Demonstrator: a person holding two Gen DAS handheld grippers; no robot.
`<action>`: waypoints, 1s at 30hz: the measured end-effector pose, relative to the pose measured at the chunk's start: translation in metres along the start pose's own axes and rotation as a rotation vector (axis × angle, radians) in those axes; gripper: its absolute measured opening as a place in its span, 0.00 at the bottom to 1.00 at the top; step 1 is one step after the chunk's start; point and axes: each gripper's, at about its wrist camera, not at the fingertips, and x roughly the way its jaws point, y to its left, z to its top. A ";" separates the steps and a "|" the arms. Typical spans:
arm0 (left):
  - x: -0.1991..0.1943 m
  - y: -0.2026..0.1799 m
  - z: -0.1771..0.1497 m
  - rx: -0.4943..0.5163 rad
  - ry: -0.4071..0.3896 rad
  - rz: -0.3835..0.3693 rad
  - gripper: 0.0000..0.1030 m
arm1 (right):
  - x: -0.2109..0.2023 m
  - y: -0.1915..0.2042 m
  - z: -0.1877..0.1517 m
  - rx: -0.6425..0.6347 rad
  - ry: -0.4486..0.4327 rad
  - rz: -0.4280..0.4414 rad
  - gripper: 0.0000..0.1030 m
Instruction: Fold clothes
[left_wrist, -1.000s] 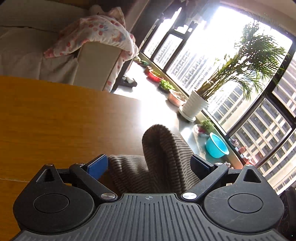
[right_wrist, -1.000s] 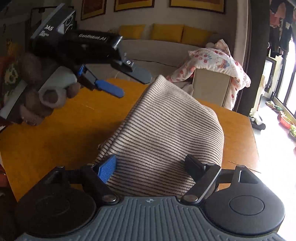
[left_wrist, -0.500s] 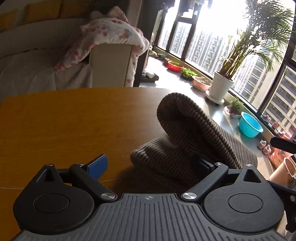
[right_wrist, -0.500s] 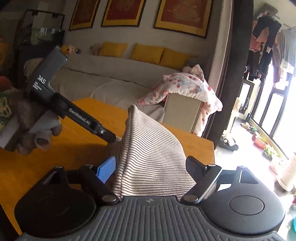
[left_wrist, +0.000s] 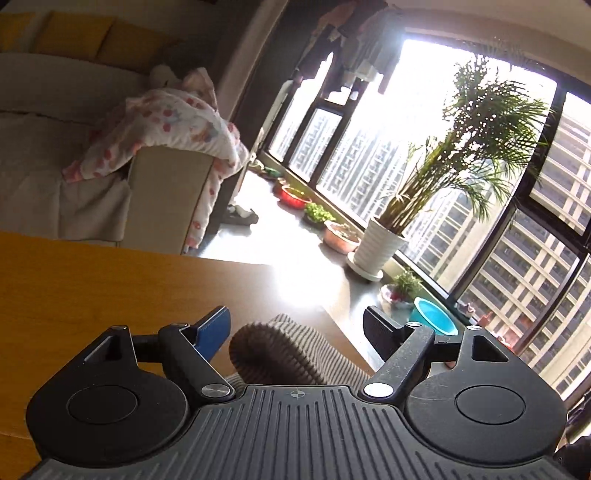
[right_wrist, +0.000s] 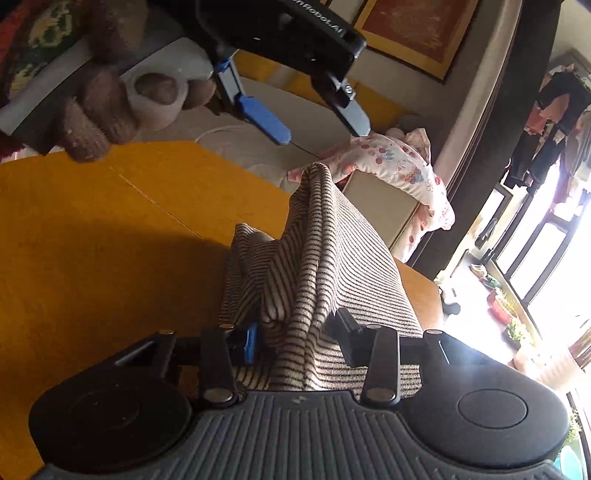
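Note:
A brown-and-cream striped garment lies bunched on the orange wooden table and rises to a peak. My right gripper is closing, with gathered folds of the garment pinched between its blue pad and black finger. My left gripper, held by a hand in a brown knit glove, hovers just above the peak and apart from it. In the left wrist view a rounded fold of the garment sits low between the left gripper's closing jaws, and neither pad presses on it.
The table's far corner drops off to a sunlit floor. Beyond it stand a sofa arm draped with a floral blanket, a potted palm, a blue basin and several bowls along the tall windows.
The right jaws have narrowed onto the bunched garment and that view has rolled. The left gripper has risen off the garment's peak, and the fold sits lower between its fingers.

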 end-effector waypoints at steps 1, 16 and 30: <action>0.010 -0.001 0.000 0.003 0.020 0.000 0.80 | -0.002 -0.001 -0.003 -0.013 0.007 -0.008 0.39; -0.003 0.042 -0.020 -0.063 0.067 0.175 0.83 | 0.021 0.008 0.011 0.016 -0.075 -0.108 0.48; 0.031 0.020 -0.070 -0.175 0.258 -0.045 0.55 | -0.027 -0.042 0.028 -0.031 -0.221 -0.172 0.21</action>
